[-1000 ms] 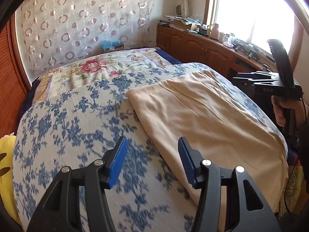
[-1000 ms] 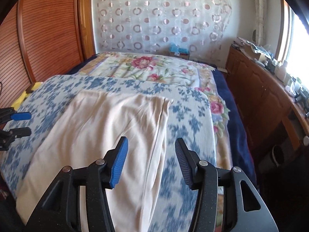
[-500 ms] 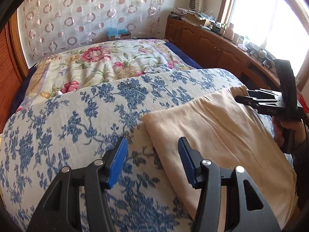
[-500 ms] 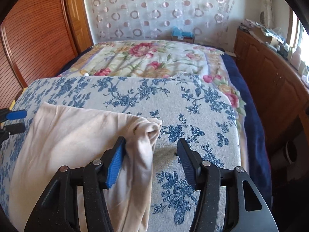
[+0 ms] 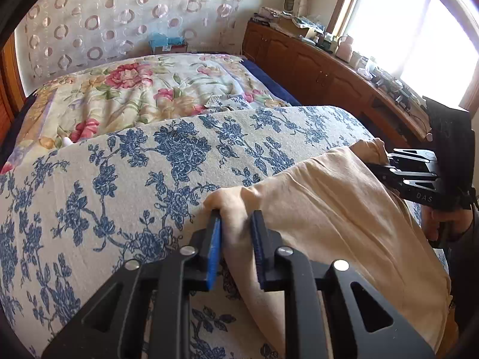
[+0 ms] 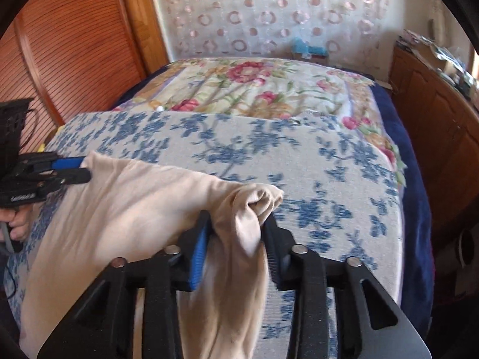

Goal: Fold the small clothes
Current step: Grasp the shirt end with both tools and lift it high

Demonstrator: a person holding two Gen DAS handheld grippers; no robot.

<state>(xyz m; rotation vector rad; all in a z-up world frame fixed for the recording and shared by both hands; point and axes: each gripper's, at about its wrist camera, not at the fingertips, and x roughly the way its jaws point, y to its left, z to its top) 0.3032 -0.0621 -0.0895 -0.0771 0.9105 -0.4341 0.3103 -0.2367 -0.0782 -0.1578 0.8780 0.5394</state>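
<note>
Beige garment [image 5: 338,209] lies on the bed, on a blue-flowered white cover [image 5: 125,185] that spans the near part of the bed. Its far edge is bunched up at both corners and lifted a bit off the cover.

Left gripper [image 5: 236,224]: jaws have just been closing, fingers [image 5: 214,248] now pinching the left far corner of the garment, cloth bulging between the blue pads. Right gripper [image 6: 236,230]: also just closing, fingers [image 6: 198,248] clamped on a thick wad of the right far corner; the rest of that side hangs down between the jaws. Right wrist view is motion-blurred.

Each gripper shows in the other's view at the frame edge, a hand [image 5: 434,224] on its handle.

Room: beyond the blue cover, a quilt [image 5: 143,89] with pink flowers runs to the head of the bed, dark blue sheet at its right edge. White curtain [image 6: 269,12] with ring pattern behind the bed, a teal box [image 6: 308,49] at its foot. Slatted wooden panel [image 6: 69,48] on the left side. Wooden cabinet [image 5: 323,71] along the right side under a bright window [image 5: 419,21], top cluttered with small items.
</note>
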